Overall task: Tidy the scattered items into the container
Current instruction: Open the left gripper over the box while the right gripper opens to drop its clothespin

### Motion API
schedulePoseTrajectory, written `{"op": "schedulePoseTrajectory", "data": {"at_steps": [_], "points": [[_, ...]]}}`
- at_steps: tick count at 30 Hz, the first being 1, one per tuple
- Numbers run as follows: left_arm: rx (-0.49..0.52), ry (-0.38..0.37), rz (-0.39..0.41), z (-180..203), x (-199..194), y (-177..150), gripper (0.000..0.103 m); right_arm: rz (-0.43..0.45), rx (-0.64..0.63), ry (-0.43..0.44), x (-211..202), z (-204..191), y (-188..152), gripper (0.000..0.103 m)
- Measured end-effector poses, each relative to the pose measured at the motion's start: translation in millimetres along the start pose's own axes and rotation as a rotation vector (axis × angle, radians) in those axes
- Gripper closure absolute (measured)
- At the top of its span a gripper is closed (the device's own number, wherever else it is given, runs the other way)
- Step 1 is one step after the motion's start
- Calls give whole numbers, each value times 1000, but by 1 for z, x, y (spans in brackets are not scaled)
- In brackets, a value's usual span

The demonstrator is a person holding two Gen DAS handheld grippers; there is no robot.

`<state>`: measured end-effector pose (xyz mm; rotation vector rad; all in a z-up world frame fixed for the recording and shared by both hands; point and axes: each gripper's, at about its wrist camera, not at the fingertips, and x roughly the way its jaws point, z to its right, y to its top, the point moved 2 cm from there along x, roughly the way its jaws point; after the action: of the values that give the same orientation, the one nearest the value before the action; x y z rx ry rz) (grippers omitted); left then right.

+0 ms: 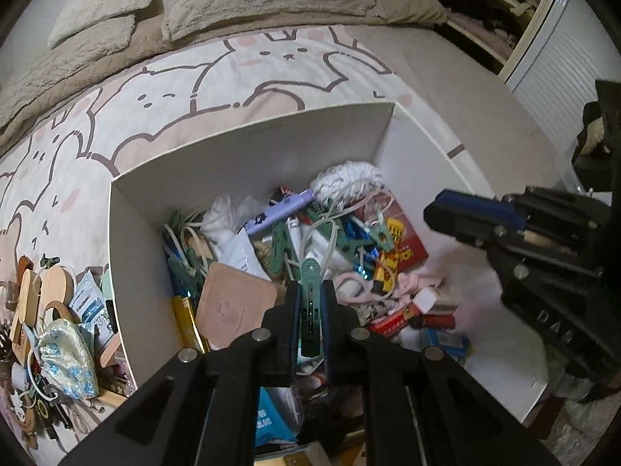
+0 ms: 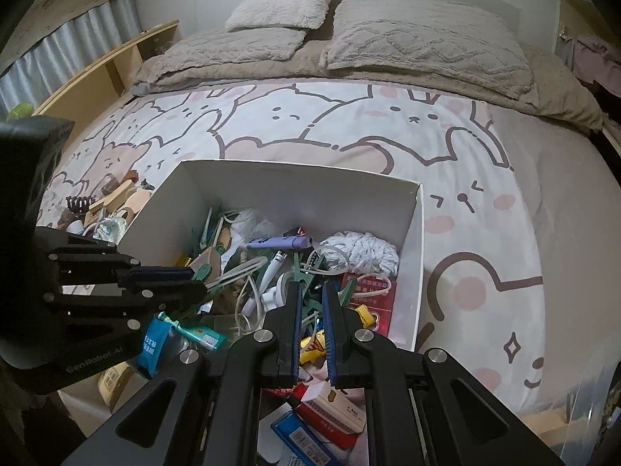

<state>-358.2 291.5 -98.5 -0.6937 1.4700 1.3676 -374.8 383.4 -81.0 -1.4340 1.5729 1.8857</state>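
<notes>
Jaws: our left gripper point(image 1: 310, 303) clamps a green clothes peg point(image 1: 310, 291) over the white box point(image 1: 248, 143). Our right gripper point(image 2: 312, 322) hangs narrowly parted, empty, above the box's clutter. We judge this the drop step: open left. Leftover pile point(image 1: 58, 330) waits at nine o'clock outside.

Black hand-held gripper point(image 2: 312, 291), blue finger pads point(image 2: 329, 322), silver screws.

box point(image 2: 279, 190) on bed point(image 2: 485, 178) | pillows point(image 2: 423, 39) behind | clutter point(image 1: 58, 326) left of box
</notes>
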Motion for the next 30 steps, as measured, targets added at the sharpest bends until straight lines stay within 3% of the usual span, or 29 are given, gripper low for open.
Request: {"op": "schedulePoseTrajectory", "data": {"at_steps": [13, 14, 15, 17, 30], "points": [[66, 36, -24, 10, 5, -5, 91, -5, -5, -3, 2, 0, 0, 93], [70, 44, -18, 10, 4, -5, 78, -5, -5, -3, 2, 0, 0, 93], [71, 54, -12, 10, 4, -5, 54, -5, -6, -2, 2, 0, 0, 93], [66, 70, 4, 9, 2, -4, 36, -5, -6, -2, 2, 0, 0, 93], [48, 73, 5, 4, 1, -3, 36, -11, -10, -3, 2, -1, -2, 93]]}}
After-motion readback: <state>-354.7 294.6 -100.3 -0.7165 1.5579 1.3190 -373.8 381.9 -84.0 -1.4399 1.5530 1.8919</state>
